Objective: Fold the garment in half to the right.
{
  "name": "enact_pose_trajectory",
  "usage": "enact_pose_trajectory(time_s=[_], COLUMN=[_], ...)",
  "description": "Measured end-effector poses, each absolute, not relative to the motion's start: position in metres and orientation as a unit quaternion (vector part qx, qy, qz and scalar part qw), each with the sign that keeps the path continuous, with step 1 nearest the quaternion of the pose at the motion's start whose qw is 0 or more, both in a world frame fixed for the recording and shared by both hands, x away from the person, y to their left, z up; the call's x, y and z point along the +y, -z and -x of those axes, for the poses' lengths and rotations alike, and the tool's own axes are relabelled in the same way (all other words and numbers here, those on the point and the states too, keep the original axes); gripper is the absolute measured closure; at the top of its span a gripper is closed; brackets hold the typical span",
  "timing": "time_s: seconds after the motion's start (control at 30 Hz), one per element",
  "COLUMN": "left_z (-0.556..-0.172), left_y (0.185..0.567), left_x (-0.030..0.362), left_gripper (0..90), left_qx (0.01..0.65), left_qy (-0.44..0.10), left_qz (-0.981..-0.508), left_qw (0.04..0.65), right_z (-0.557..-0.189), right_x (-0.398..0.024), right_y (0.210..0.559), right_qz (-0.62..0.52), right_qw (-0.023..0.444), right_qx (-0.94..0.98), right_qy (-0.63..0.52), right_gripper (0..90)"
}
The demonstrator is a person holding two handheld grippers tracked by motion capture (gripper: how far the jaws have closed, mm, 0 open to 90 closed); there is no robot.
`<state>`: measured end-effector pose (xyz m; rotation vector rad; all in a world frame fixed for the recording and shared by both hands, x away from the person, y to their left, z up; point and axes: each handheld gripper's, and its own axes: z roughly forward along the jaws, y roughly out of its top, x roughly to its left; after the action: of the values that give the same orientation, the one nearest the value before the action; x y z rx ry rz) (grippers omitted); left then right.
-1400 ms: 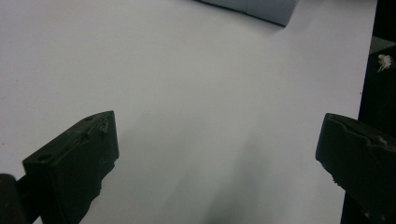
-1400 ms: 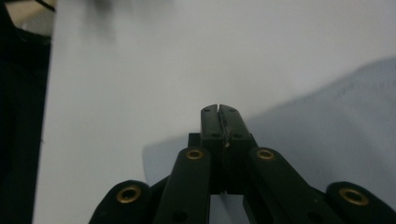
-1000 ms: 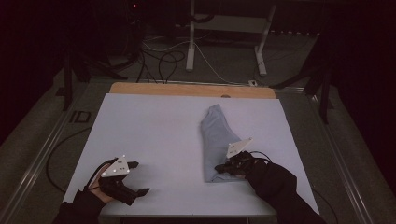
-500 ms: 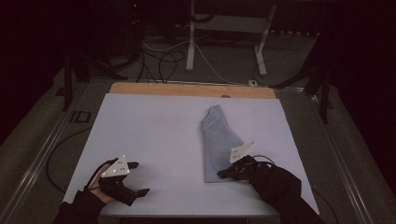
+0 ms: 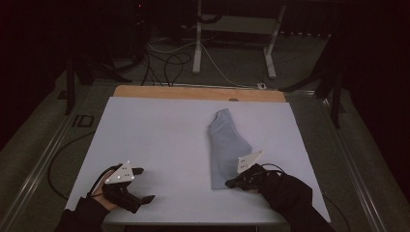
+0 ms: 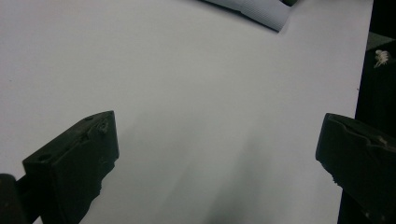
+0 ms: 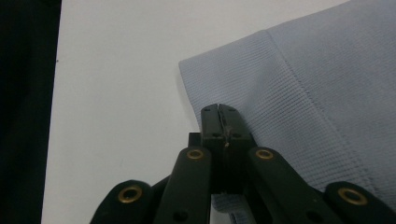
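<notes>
1. Folded blue cloth [image 5: 226, 145] lies at four o'clock on the bench [image 5: 159, 135].
2. Right tongs [image 5: 231, 184] seemingly pinch its near hem.
3. Left tongs [image 5: 143, 184] gape wide, holding nothing, at seven o'clock.

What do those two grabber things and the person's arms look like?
Both grippers, the left gripper and the right gripper, are black with two jaws. Each carries a pale three-cornered plate with dots on top. Brass-coloured rivets show on the right one's links. The person wears dark sleeves.
</notes>
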<state>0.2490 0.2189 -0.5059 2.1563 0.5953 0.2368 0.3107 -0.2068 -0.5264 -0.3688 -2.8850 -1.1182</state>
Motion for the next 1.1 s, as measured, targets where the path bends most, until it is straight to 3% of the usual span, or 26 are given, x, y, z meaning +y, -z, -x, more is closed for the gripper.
enact_pose_trajectory(time_s=[0.53, 0.83, 1.1], left_z=[-0.249, -0.249, -0.249], left_y=[0.505, 0.504, 0.504], left_x=[0.220, 0.221, 0.221], left_gripper=[0.4, 0.4, 0.4], left_qx=[0.239, 0.241, 0.238], left_qy=[-0.096, -0.098, -0.098], left_qz=[-0.865, -0.862, -0.864], left_qw=[0.431, 0.434, 0.432], right_z=[-0.316, -0.326, -0.337], right_x=[-0.211, -0.210, -0.212], right_y=[0.508, 0.489, 0.480], right_qz=[0.147, 0.161, 0.182], right_qw=[0.010, -0.028, -0.055], right_qx=[-0.900, -0.886, -0.875], right_qy=[0.409, 0.434, 0.446], right_gripper=[90.0, 90.0, 77.6])
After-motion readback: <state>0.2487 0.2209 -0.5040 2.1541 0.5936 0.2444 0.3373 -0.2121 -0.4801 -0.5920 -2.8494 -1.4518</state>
